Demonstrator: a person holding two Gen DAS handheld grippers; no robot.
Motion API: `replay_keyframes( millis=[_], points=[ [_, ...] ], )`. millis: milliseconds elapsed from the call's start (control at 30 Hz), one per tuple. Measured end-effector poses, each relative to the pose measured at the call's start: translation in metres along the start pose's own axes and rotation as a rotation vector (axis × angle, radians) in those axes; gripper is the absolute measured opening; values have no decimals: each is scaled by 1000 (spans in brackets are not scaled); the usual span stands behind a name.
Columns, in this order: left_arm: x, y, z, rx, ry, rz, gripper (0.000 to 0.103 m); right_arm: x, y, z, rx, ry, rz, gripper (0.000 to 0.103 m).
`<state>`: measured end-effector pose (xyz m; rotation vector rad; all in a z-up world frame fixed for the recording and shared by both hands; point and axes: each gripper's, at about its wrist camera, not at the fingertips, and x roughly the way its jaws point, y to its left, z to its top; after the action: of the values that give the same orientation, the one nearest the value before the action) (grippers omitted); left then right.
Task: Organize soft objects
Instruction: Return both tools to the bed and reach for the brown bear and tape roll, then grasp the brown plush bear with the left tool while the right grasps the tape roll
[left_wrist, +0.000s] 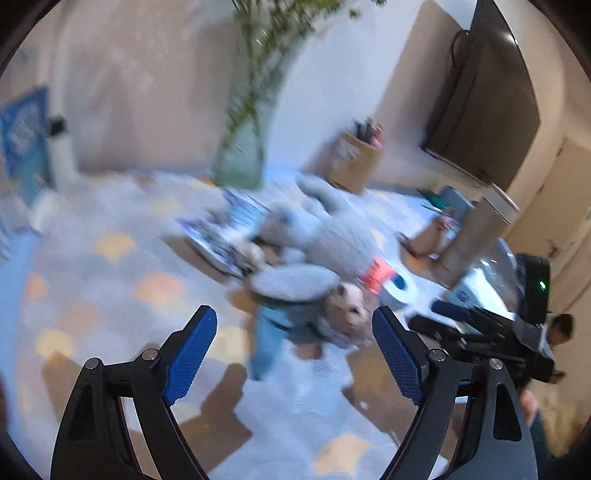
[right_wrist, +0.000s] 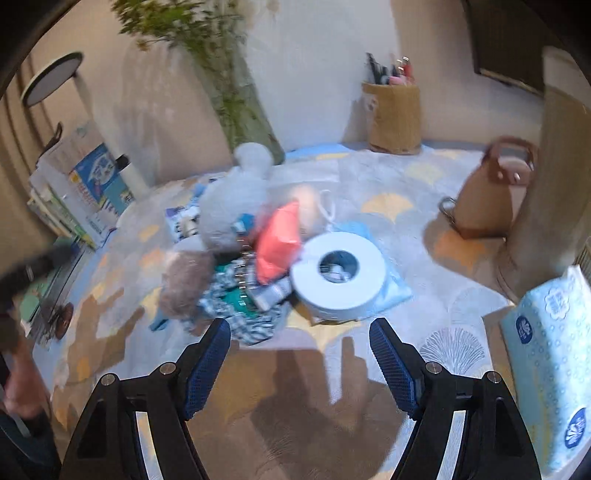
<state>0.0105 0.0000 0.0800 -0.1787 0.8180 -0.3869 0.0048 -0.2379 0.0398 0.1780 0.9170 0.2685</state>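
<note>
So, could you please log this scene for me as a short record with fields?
surface: patterned cloth
pile: grey plush, red pouch, checked fabric, heaped together
paper roll: lying flat at the pile's right edge
tissue pack: near right, apart from the pile
brown bag: far right
left gripper: open, empty
right gripper: open, empty
sharpness: both views blurred

No legible text, print on tissue pack (right_wrist: 554, 354) and blue booklet (right_wrist: 99, 177) blurred
</note>
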Motion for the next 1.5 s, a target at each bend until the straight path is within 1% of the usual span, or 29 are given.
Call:
replay_keyframes(
  millis=[67,133,200,267,333,400,433,467,500,633,700,800,867,933,1000,1033,1133,1200,1233,1267,1300,1367,1400,1433,1467,1500],
  points=[
    [14,-11,-1,13,15,-26,85,3,-13,1,35,-16,-20,76],
    [30,-23,1,42,41,-31,85,4,-22,5,58,-11,-18,76],
    [41,-33,1,66,50,-12,85,10,-26,10,61,-4,-24,76],
    [52,-41,2,83,63,-6,84,16,-26,15,38,7,-41,77],
    [61,-43,1,83,76,3,76,23,-23,20,14,22,-60,78],
    [68,-42,-2,77,98,-10,51,30,-19,22,-1,28,-64,78],
    [70,-40,-4,73,108,-21,47,33,-18,22,-5,31,-61,78],
    [70,-38,-5,69,112,-33,37,36,-16,23,-11,37,-64,78],
    [68,-36,-6,62,111,-49,35,39,-14,23,-15,39,-70,78],
    [53,-29,-11,54,96,-77,35,46,-8,24,-49,27,-102,78],
    [42,-25,-11,48,75,-98,35,44,-4,22,-70,19,-106,65],
    [16,-16,-11,35,26,-135,35,34,0,18,-87,-14,-131,65],
    [-3,-9,-7,35,-13,-133,35,24,-3,17,-66,-35,-106,65],
    [-14,-4,-5,43,-22,-126,35,12,-5,15,-45,-48,-96,65],
    [-19,-1,-8,63,-11,-121,35,-1,-7,12,-29,-49,-84,65],
    [-17,1,-12,78,6,-96,35,-4,-6,10,-28,-43,-76,65],
    [-4,5,-26,110,72,-52,36,-9,-1,1,-54,5,-79,65],
    [2,9,-33,96,107,-54,41,-9,4,-9,-72,30,-80,65],
    [5,7,-38,110,123,-46,41,-8,5,-14,-81,43,-79,65],
    [5,5,-41,125,125,-39,42,-7,7,-19,-91,54,-81,65],
    [6,2,-43,147,125,-30,46,-6,9,-23,-97,62,-84,65],
    [8,-1,-47,165,128,-11,46,0,9,-28,-93,82,-78,66],
    [10,-1,-48,161,135,-14,47,5,8,-30,-84,95,-75,66],
    [15,-1,-48,151,145,-33,48,8,6,-30,-76,104,-73,66],
    [17,0,-49,145,148,-44,51,11,6,-30,-66,110,-71,67],
    [20,-1,-49,136,151,-48,65,12,6,-30,-59,109,-69,67]
  ],
)
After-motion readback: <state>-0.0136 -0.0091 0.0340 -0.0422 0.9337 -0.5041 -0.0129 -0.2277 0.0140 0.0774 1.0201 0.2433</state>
